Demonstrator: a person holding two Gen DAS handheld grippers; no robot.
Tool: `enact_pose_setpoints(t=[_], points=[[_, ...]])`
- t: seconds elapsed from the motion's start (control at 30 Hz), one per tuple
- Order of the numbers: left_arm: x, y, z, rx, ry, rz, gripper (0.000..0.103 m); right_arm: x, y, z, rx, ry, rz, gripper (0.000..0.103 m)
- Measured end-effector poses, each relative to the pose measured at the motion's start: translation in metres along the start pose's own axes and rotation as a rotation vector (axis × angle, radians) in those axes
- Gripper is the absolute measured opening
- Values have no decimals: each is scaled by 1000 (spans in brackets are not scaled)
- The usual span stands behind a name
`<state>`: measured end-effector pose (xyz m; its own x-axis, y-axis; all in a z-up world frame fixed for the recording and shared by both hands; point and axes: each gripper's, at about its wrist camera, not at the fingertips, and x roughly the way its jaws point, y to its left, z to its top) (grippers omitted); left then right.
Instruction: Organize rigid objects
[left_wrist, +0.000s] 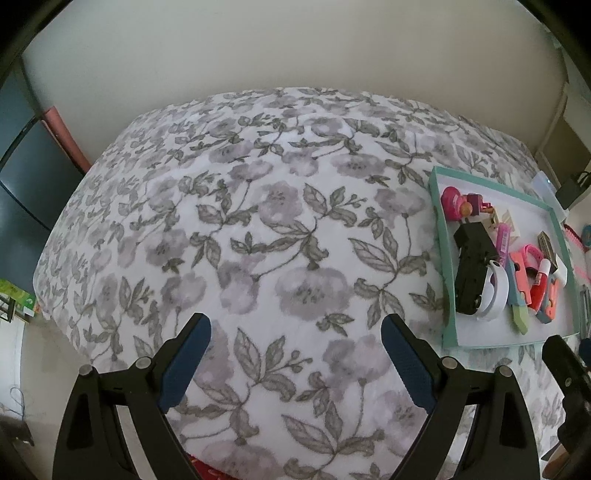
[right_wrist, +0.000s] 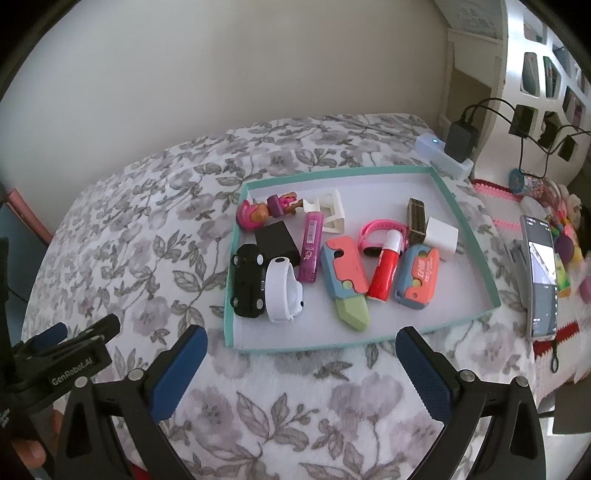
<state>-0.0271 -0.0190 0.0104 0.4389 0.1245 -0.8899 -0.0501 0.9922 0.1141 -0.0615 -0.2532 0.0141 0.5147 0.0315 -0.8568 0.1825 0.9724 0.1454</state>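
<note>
A shallow teal-rimmed white tray (right_wrist: 236, 266) lies on a floral blanket and holds several small things: a black toy car (right_wrist: 248, 286), a white wristband (right_wrist: 284, 291), a purple tube (right_wrist: 311, 246), a coral and blue toy knife (right_wrist: 345, 280), a red tube (right_wrist: 384, 271), a white cube (right_wrist: 440, 236) and a pink doll (right_wrist: 255, 215). My right gripper (right_wrist: 301, 338) is open and empty just in front of the tray's near rim. My left gripper (left_wrist: 295, 328) is open and empty over bare blanket, left of the tray (left_wrist: 448, 280).
A phone (right_wrist: 541, 277) lies to the right of the tray beside colourful small items (right_wrist: 561, 236). A charger and power strip (right_wrist: 460, 142) sit behind the tray by a white shelf. The floral blanket (left_wrist: 258, 221) spreads left; dark furniture (left_wrist: 22, 177) stands at far left.
</note>
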Motion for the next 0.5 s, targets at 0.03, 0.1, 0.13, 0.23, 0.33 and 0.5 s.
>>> enact_pose_setpoints(t=[0.03,0.1,0.13,0.23,0.33,0.5], points=[[-1,1,0,1,-6,4,94,0,0,-1,2,1,1,103],[-4,0,0,9,-17,9,94,0,-1,-2,4,2,2,103],[-5,-1,0,16,-18,11,94,0,-1,-2,4,2,2,103],[-5,-4,1,37,-19,18,94,0,-2,-2,6,-1,1,103],[-5,-5,1,48,-20,19,94,1,-4,0,12,-1,-1,103],[-3,-4,1,37,-4,13,94,1,-12,2,44,-4,-12,103]])
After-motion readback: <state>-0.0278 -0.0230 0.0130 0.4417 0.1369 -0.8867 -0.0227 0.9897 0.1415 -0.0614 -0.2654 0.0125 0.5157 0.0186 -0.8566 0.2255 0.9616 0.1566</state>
